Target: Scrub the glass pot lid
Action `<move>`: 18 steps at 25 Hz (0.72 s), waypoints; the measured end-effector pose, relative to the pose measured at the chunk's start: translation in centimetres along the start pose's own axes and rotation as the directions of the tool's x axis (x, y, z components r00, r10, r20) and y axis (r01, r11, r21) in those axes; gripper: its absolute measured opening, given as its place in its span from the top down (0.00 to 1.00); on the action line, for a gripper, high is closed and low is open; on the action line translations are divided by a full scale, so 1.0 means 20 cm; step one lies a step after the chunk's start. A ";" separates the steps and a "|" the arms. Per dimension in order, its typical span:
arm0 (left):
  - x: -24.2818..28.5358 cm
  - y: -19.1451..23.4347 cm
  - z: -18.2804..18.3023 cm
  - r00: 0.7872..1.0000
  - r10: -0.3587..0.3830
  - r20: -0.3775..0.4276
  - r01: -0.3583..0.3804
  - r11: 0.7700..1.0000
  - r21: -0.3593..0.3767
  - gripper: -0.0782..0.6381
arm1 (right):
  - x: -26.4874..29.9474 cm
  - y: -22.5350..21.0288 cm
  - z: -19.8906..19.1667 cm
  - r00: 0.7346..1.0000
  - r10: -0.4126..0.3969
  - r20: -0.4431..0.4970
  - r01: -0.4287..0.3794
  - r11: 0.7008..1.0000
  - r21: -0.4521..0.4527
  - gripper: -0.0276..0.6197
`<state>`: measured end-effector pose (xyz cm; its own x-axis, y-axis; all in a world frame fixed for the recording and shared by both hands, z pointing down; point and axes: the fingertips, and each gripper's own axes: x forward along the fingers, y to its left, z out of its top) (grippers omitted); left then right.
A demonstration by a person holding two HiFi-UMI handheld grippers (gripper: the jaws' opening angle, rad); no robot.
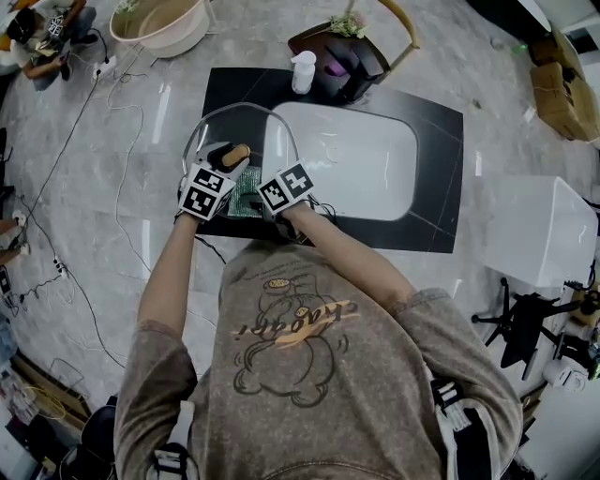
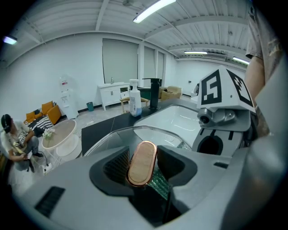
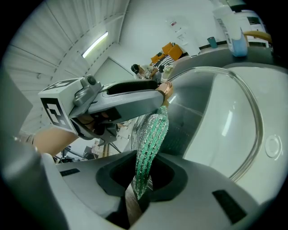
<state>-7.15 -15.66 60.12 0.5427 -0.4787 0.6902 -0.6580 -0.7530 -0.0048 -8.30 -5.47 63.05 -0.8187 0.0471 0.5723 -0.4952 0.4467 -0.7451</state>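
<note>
The glass pot lid (image 1: 225, 127) is held tilted over the black counter, left of the sink. My left gripper (image 1: 223, 161) is shut on the lid's copper-rimmed wooden knob (image 2: 142, 162), with the glass rim (image 2: 148, 134) curving beyond it. My right gripper (image 1: 261, 194) is shut on a sparkly green scrub cloth (image 3: 150, 139). The cloth reaches up against the lid (image 3: 225, 121) just under the knob (image 3: 165, 88). In the head view the cloth (image 1: 246, 192) shows between the two marker cubes. In the left gripper view it (image 2: 158, 183) lies below the knob.
A white sink (image 1: 347, 159) is set in the black counter (image 1: 441, 141). At the back stand a soap dispenser (image 1: 303, 71) and a black faucet (image 1: 352, 61). A white box (image 1: 544, 230) stands to the right, a round tub (image 1: 159, 23) beyond. Cables cross the floor at left.
</note>
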 end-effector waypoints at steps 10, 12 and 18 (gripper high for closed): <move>0.00 0.00 -0.01 1.000 0.013 0.003 -0.013 1.000 0.016 0.62 | -0.13 -0.10 -0.04 0.996 -0.077 -0.053 0.073 0.995 -0.075 0.82; 0.00 0.00 -0.01 1.000 0.018 0.008 -0.018 1.000 0.020 0.62 | -0.16 -0.12 -0.05 0.994 -0.095 -0.055 0.091 0.992 -0.084 0.82; 0.00 0.00 0.00 0.999 0.037 0.013 -0.037 0.999 0.027 0.62 | -0.24 -0.20 -0.02 0.990 -0.133 -0.052 0.128 0.988 -0.090 0.82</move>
<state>-7.25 -15.66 60.14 0.5250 -0.5121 0.6798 -0.6634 -0.7466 -0.0500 -2.23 -7.15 63.37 -0.7296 0.0333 0.6831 -0.5675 0.5280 -0.6318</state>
